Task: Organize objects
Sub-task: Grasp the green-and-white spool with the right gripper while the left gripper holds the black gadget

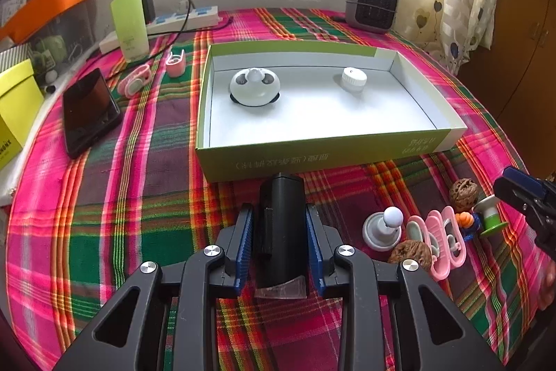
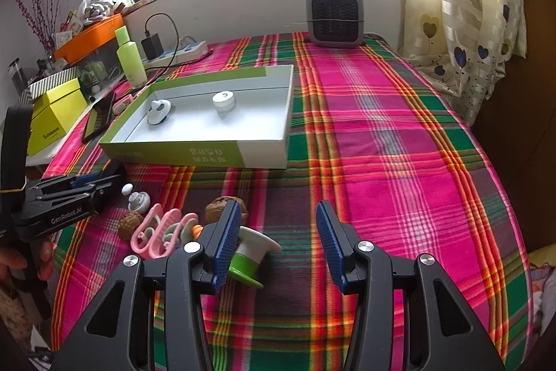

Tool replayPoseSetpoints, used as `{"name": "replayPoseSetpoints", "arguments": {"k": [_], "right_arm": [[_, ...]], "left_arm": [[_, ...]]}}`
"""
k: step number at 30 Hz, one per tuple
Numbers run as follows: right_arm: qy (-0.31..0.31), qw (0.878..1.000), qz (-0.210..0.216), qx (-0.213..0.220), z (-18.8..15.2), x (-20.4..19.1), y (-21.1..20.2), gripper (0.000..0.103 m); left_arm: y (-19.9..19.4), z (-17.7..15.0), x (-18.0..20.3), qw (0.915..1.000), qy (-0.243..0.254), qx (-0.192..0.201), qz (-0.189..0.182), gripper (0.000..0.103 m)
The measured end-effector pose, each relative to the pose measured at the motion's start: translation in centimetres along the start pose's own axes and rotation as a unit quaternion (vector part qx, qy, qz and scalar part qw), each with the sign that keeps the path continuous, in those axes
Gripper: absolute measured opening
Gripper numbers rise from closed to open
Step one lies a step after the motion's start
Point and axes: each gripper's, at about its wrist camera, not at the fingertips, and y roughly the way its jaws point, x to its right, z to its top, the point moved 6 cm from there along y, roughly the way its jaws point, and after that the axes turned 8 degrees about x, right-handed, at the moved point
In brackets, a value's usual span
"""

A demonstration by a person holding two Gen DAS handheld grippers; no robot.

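Ahead of your left gripper (image 1: 279,239) sits the shallow green-and-white cardboard box (image 1: 312,155), open-topped, its near wall just beyond the fingertips. Treat it as light and easily shoved; do not lean on the wall.

Between the blue pads stands the tall black rectangular plastic case (image 1: 282,228), upright on the plaid tablecloth (image 1: 104,232). The pads sit against or just beside its two long sides; contact looks made, but squeeze force cannot be judged. Expect a rigid, smooth, moderately light body. Its height makes it prone to tipping, so hold it at mid-height on the flat sides.

Your right gripper (image 2: 276,232) is spread wide with nothing between the pads. Touching or just beside its left pad lies the white-and-green plastic spool (image 2: 252,254), tipped on its side. It is hard, light and liable to roll; grip across the narrow waist.

Further left of that gripper lie pink plastic clips (image 2: 160,230) and two brown walnuts (image 2: 130,223), hard, rough and round.
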Motion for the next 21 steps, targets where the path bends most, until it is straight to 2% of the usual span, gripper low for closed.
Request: {"name": "replayPoseSetpoints", "arguments": {"k": [12,21], "right_arm": [[0.004,0.999,0.033,-0.009,-1.1,-0.4,-0.3,0.046],[0.008,0.998,0.046,-0.035,-2.1,-1.4,0.5,0.046]], "left_arm": [[-0.8,-0.9,-0.5,0.9999,-0.012,-0.005,-0.001,0.035],[-1.0,-1.1,-0.5,0.9998,-0.017,-0.005,-0.005,0.039]]}}
